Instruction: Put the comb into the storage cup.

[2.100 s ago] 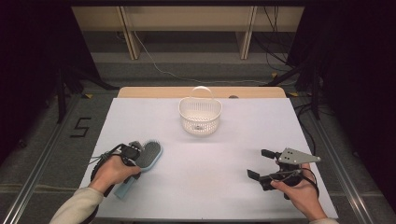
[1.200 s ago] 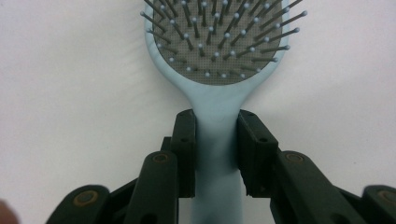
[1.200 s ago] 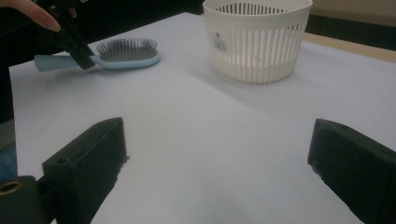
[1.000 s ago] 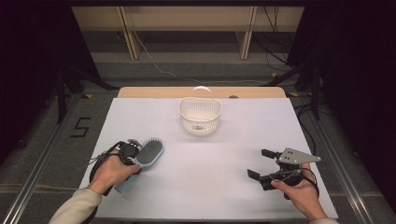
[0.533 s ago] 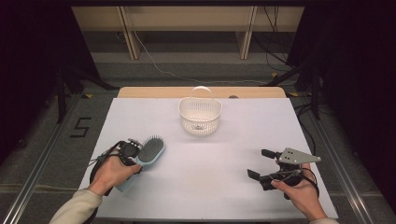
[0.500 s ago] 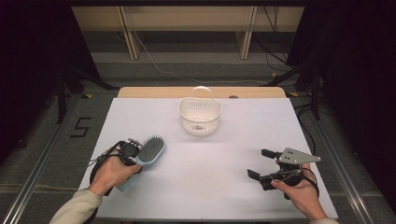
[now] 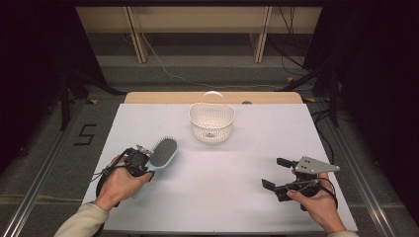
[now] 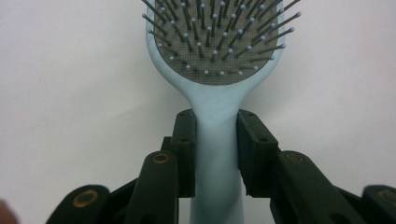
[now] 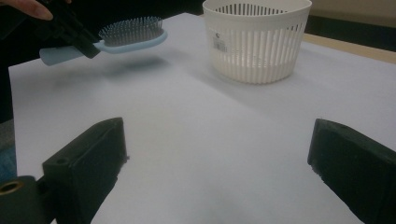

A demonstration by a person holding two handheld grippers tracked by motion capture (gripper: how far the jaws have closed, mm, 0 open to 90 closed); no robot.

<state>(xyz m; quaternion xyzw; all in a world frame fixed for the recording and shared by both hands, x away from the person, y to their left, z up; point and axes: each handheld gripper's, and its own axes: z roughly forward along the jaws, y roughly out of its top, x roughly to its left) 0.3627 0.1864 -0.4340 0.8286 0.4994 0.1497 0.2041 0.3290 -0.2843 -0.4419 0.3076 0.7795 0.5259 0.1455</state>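
A light blue hairbrush (image 7: 163, 152) with grey bristles hangs a little above the white table, bristles up. My left gripper (image 7: 140, 160) is shut on its handle. In the left gripper view both black pads (image 8: 186, 154) clamp the narrow neck of the hairbrush (image 8: 217, 70). The right gripper view shows the hairbrush (image 9: 126, 37) lifted, with its shadow on the table below. A white slotted basket (image 7: 211, 121) with an upright handle stands at the back middle. My right gripper (image 7: 279, 174) rests low at the front right, open, with nothing between its jaws.
The table (image 7: 232, 197) is covered in white and its wooden back edge (image 7: 163, 98) shows behind the basket. Dark floor, cables and shelving legs lie beyond. The basket (image 9: 257, 39) stands far ahead of the right gripper's jaws.
My left gripper has lifted the hairbrush off the table and carried it slightly forward and right. The right gripper has stayed put.
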